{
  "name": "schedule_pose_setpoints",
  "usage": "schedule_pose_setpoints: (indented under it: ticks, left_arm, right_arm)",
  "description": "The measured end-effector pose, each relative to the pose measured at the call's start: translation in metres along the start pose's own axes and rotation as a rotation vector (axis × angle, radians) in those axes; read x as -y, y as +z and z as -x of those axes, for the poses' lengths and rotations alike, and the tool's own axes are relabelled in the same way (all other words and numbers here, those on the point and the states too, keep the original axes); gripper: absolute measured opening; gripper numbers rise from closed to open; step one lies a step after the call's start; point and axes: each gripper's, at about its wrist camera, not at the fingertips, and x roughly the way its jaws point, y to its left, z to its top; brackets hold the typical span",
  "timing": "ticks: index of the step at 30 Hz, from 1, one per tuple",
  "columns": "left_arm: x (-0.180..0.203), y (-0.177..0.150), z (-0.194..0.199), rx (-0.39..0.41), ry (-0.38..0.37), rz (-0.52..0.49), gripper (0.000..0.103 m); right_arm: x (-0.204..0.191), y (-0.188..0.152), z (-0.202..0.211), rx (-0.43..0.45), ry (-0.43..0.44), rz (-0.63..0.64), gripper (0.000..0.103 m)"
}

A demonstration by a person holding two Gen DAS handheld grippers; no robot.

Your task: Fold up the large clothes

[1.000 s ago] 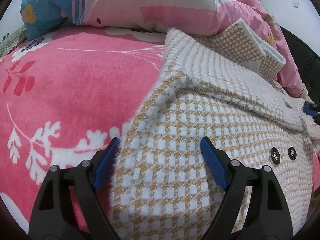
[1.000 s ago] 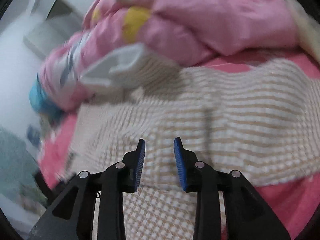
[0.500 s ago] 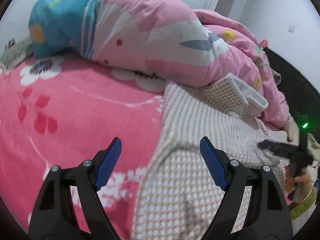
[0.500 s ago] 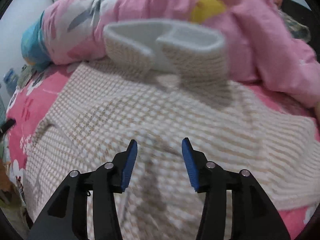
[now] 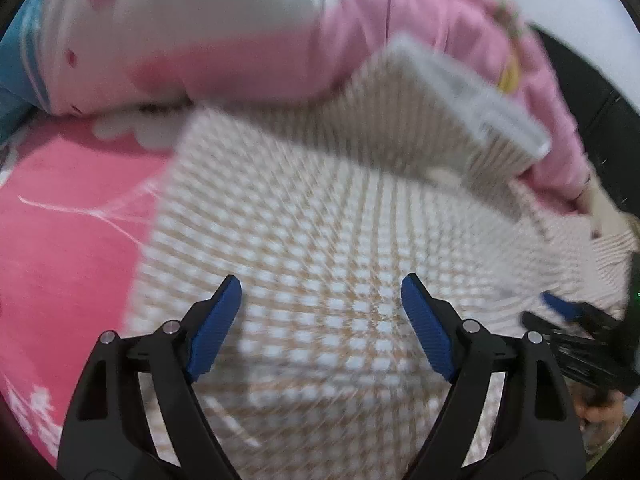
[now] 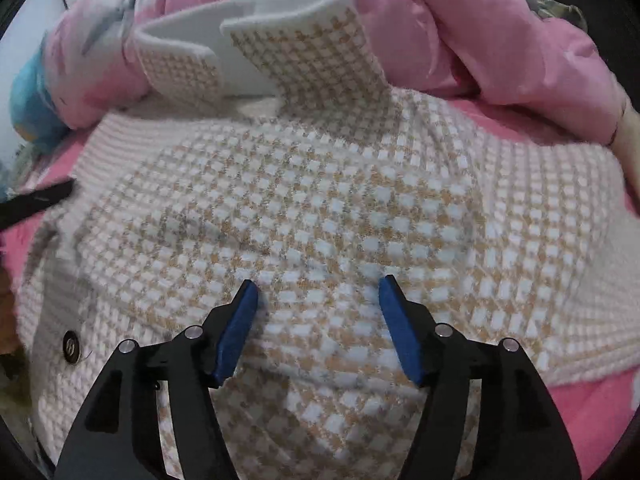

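Observation:
A beige and white houndstooth coat [image 5: 320, 240] lies spread on the pink bed, its upturned collar [image 6: 280, 40] against the quilt. My left gripper [image 5: 320, 284] hovers over the coat's left part, jaws wide and still opening, nothing between them; this view is blurred by motion. My right gripper [image 6: 318, 282] hangs over the middle of the coat [image 6: 320, 200], jaws opening, pads clear of the cloth. The right gripper [image 5: 560, 308] also shows at the left view's right edge. A dark snap button [image 6: 72, 347] sits near the coat's left edge.
A rolled pink and blue quilt [image 5: 200, 40] lies along the far side of the bed, behind the collar. The pink flowered bedsheet [image 5: 60, 240] shows left of the coat and at the lower right [image 6: 592, 412]. A dark headboard or wall lies far right.
The left gripper has swung right, from the coat's left edge to over the cloth. The right gripper's jaws have widened from nearly shut, and it has come closer to the coat's middle.

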Motion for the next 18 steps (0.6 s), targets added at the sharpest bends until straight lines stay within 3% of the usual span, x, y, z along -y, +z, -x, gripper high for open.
schedule_pose_setpoints:
  ticks: [3, 7, 12, 18]
  left_arm:
    - [0.012, -0.011, -0.014, 0.030, 0.078, -0.055, 0.087]
    - [0.014, -0.021, -0.011, 0.065, 0.081, -0.099, 0.091]
    - [0.009, -0.030, -0.011, 0.085, 0.029, -0.134, 0.095]
    - [0.003, -0.039, -0.007, 0.123, 0.014, -0.134, 0.095]
  right_arm:
    - [0.018, -0.013, 0.037, 0.028, 0.047, -0.065, 0.062]
    - [0.079, -0.033, 0.089, 0.101, 0.092, -0.220, 0.063]
    - [0.186, -0.048, 0.148, 0.209, -0.006, -0.473, 0.063]
    - [0.315, -0.086, 0.182, 0.293, -0.068, -0.777, 0.069]
